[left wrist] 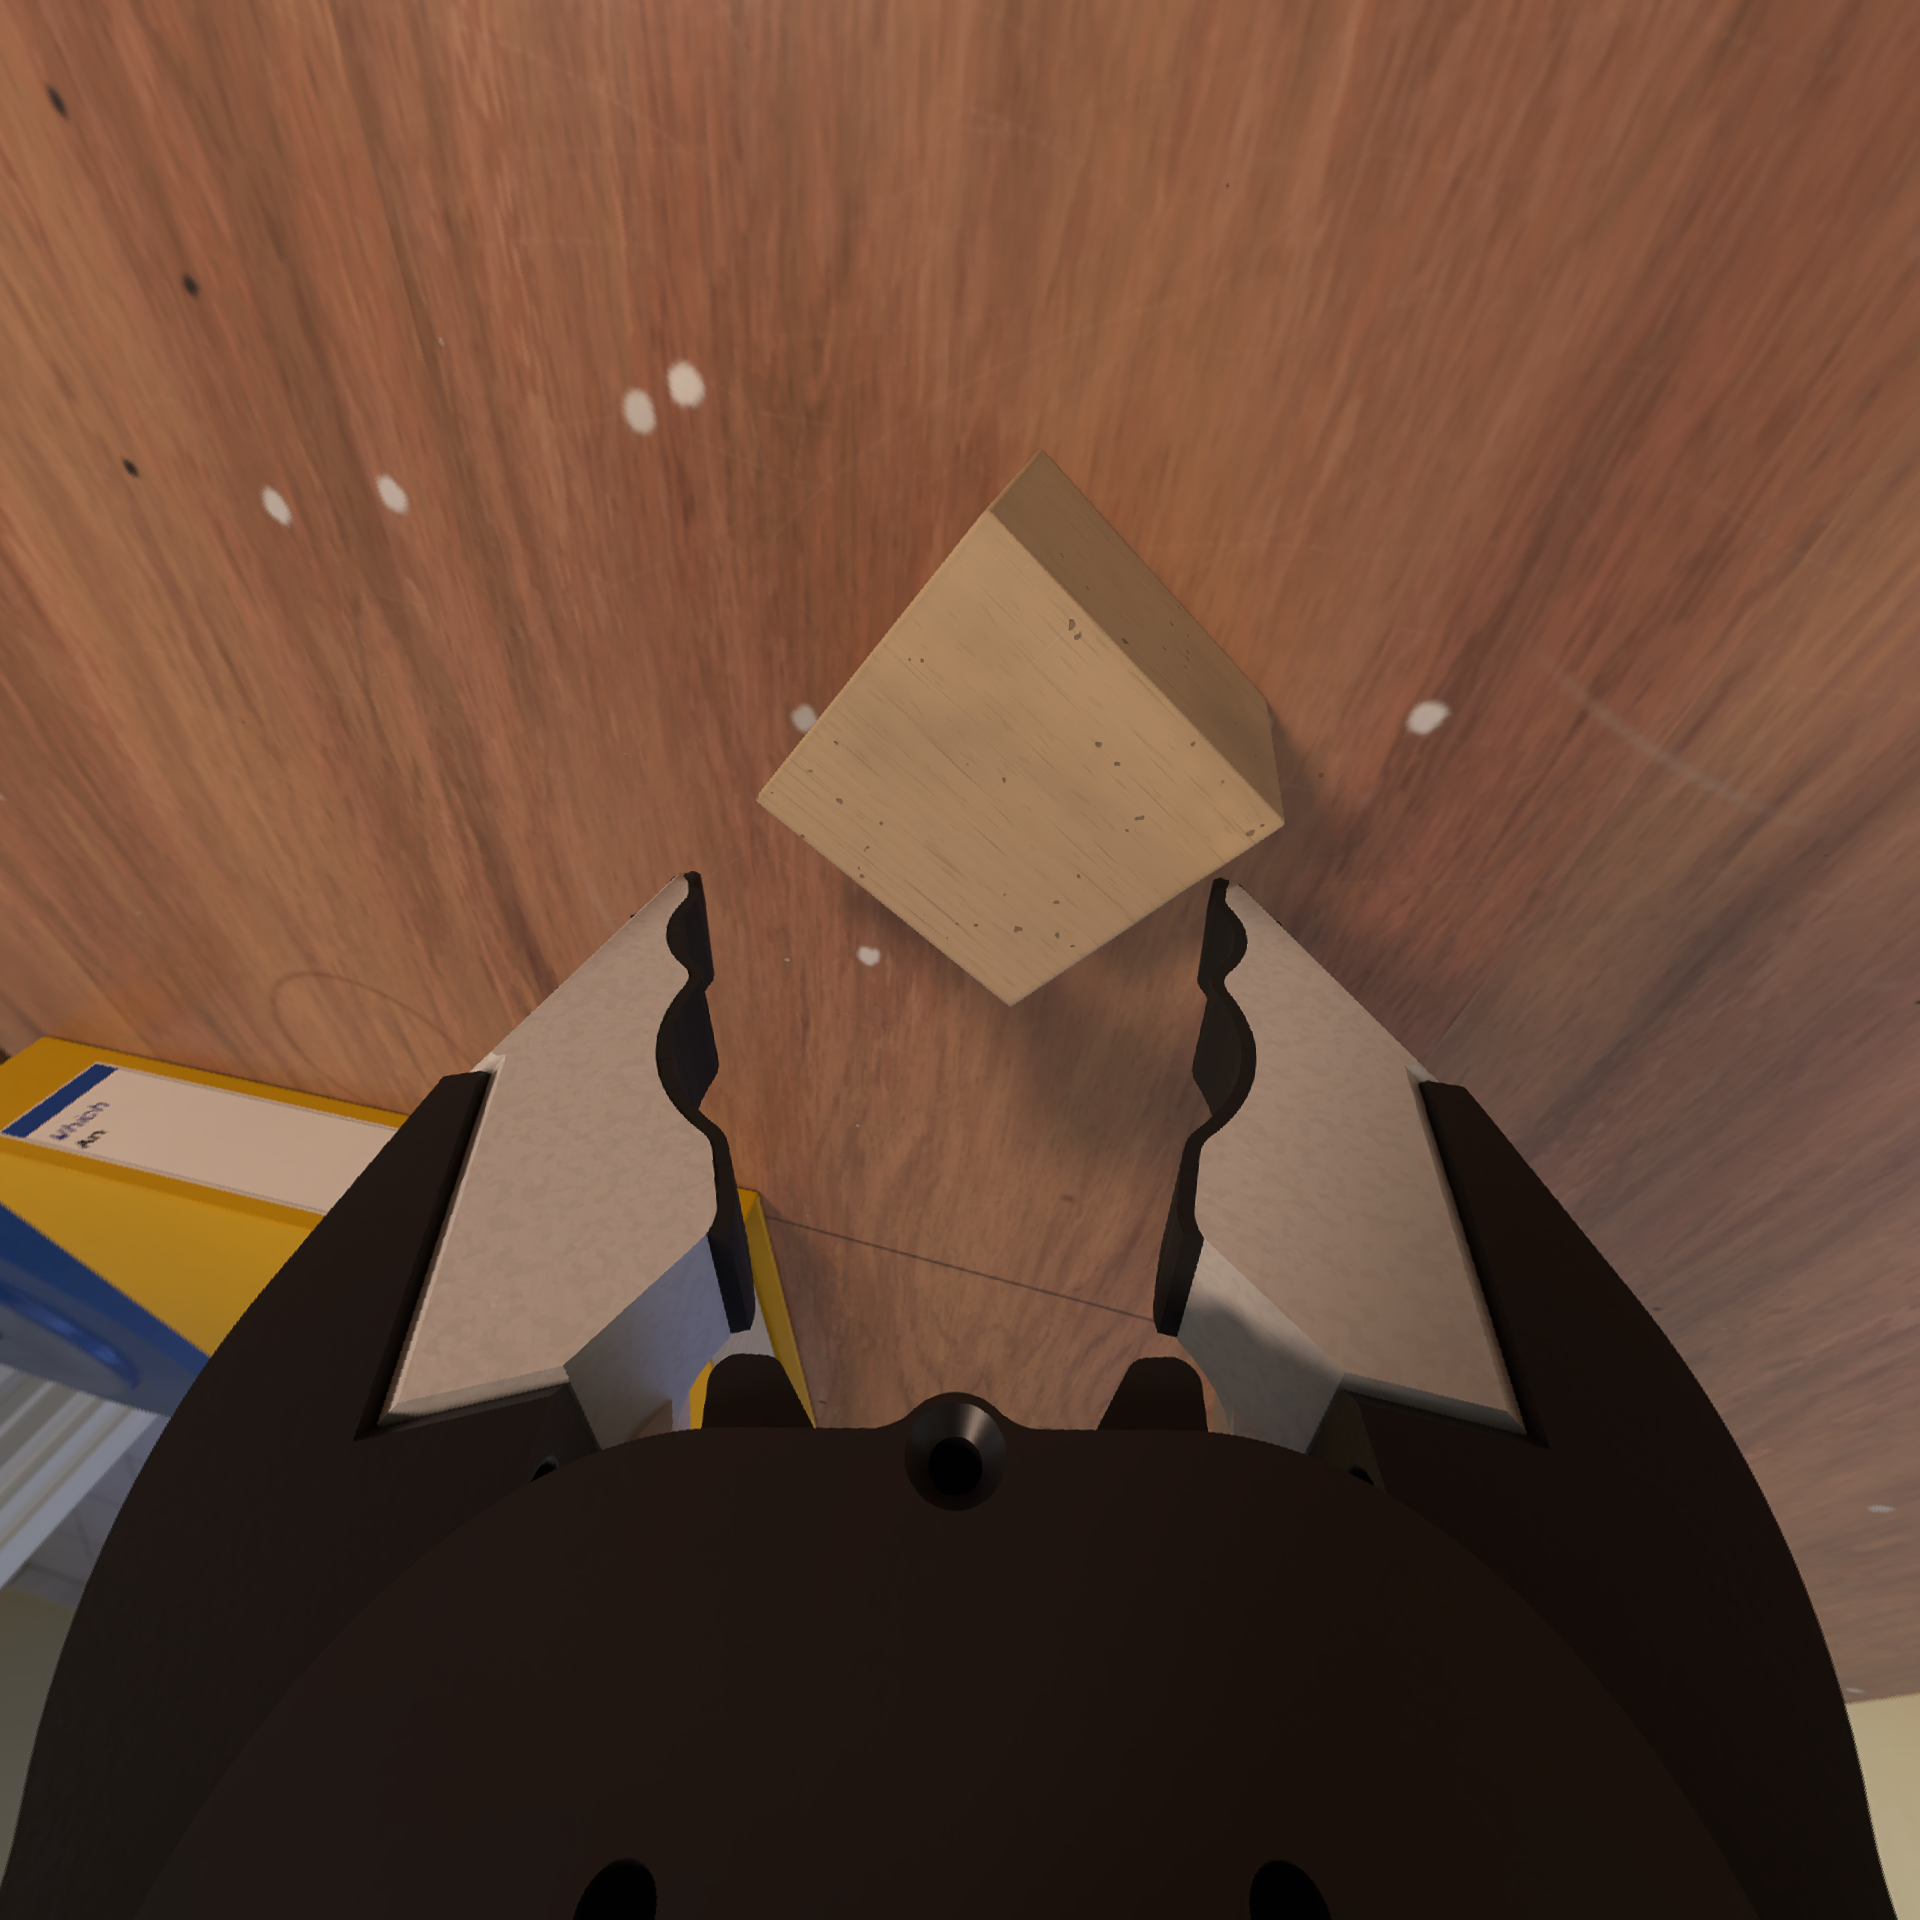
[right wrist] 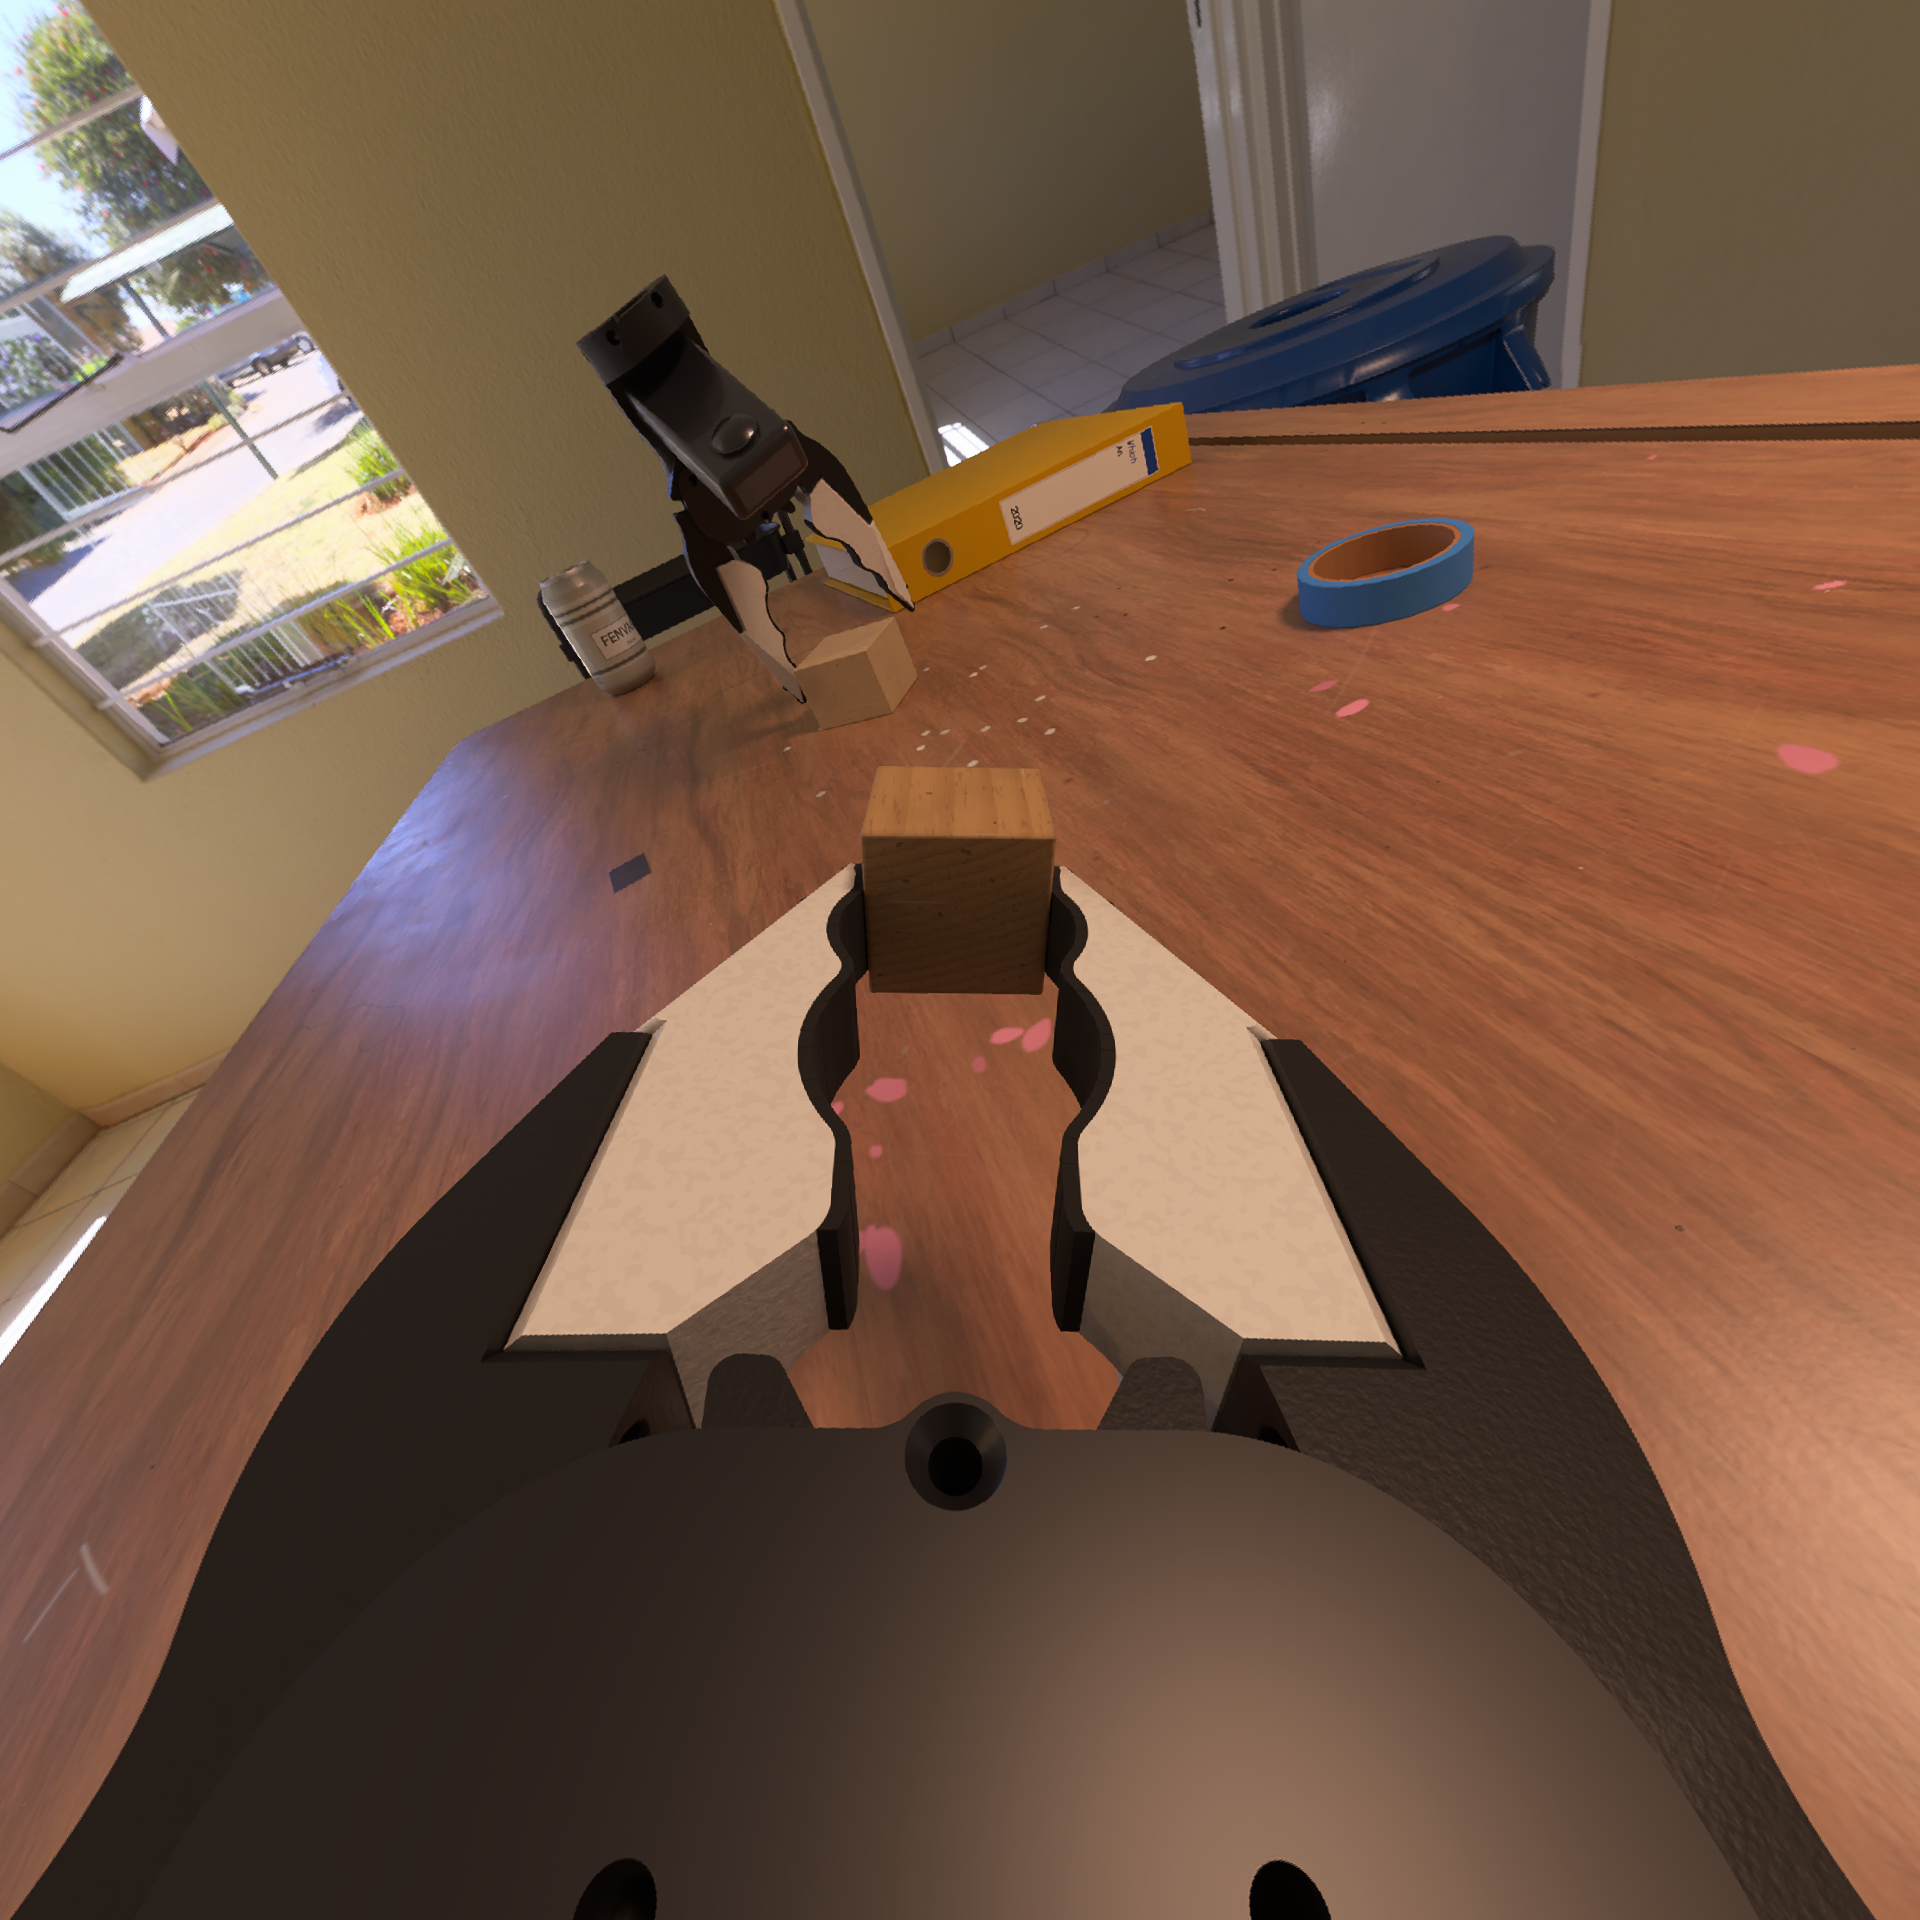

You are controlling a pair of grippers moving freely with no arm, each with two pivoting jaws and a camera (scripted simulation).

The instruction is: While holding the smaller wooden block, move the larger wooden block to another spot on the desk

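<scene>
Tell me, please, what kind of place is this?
Probably a home office or study: a wooden desk holding a yellow binder and blue tape, a window onto a garden, and a blue bin on a tiled floor.

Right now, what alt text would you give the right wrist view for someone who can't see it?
The right gripper clamps a small wooden block above a brown desk. Beyond it, the left gripper stands open over a larger pale block, near a yellow binder, a can and blue tape.
</scene>
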